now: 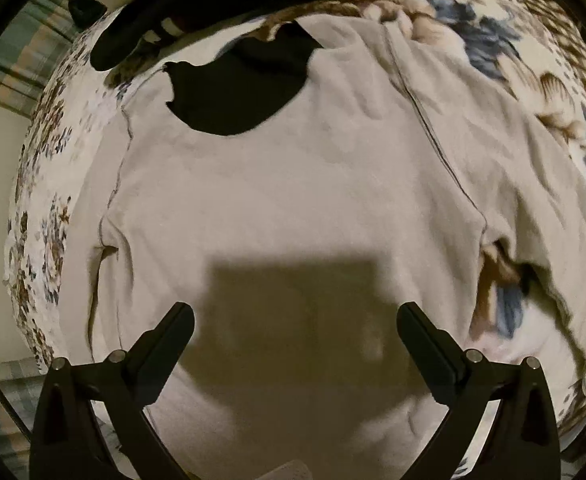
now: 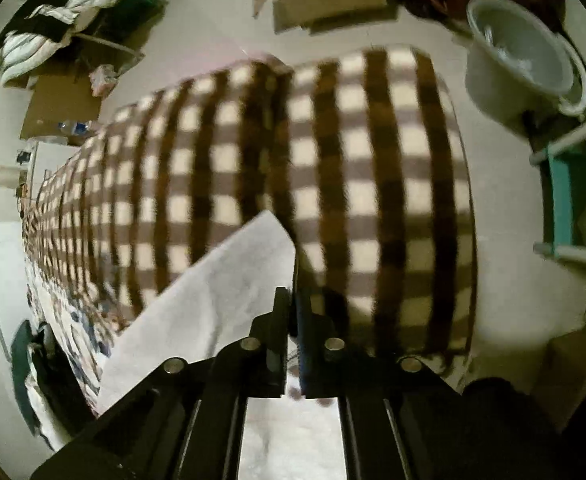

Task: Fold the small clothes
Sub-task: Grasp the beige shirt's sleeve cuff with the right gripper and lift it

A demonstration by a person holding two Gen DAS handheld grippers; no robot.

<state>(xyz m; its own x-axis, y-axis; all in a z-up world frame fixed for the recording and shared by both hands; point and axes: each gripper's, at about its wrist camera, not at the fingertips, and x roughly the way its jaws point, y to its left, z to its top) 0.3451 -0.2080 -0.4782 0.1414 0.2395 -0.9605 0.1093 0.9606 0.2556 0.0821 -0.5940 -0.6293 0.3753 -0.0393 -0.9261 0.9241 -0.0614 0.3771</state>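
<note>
The left hand-held gripper [image 1: 295, 312] hovered with its fingers spread wide and empty above a beige shirt [image 1: 293, 184] that lay flat on a floral bedspread [image 1: 553, 80], the collar end pointing away from it and the body running lengthwise toward it. A dark garment [image 1: 245, 88] overlapped the neck area, and more dark clothes [image 1: 213, 4] were heaped beyond. The right hand-held gripper [image 2: 293, 312] was clamped on a corner of the white cloth [image 2: 213, 300], lifted over a brown checked blanket [image 2: 333, 180]. That held edge likely needed carrying across toward the left side. A grey pot [image 2: 521, 60] stood well apart, far right
</note>
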